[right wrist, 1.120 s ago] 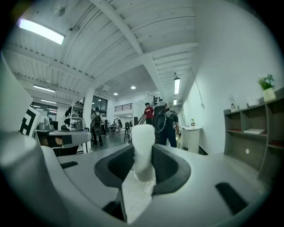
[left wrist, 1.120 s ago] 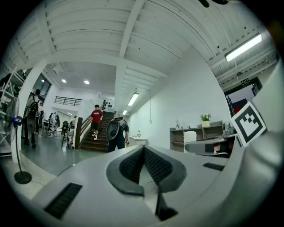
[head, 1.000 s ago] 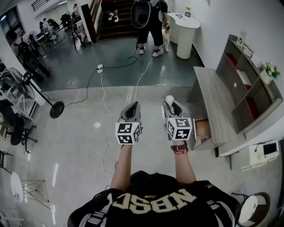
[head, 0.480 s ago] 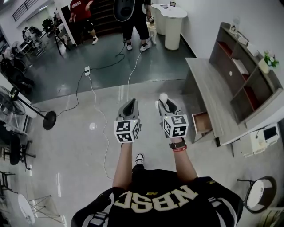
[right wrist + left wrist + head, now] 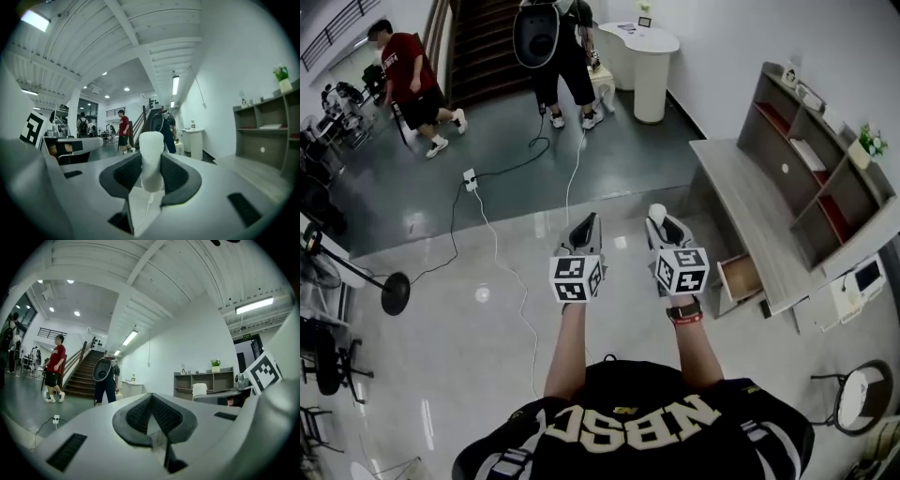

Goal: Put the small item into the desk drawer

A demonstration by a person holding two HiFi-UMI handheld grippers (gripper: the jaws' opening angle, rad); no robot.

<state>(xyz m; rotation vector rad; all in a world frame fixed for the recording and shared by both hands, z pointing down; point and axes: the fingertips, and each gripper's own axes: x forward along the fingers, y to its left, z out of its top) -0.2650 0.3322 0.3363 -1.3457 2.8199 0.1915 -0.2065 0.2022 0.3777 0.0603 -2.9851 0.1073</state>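
Within right tool point(image 5: 151, 161): white item point(image 5: 151, 145) (upright)

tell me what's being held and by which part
The right gripper holds a small white item by its lower half; the left gripper is shut and empty.

Left gripper point(image 5: 151, 399) jaws together, nothing between. Beyond: staircase point(image 5: 83, 377), person in red shirt point(image 5: 55, 367), shelf unit point(image 5: 204, 383), plant point(image 5: 215, 364) atop.
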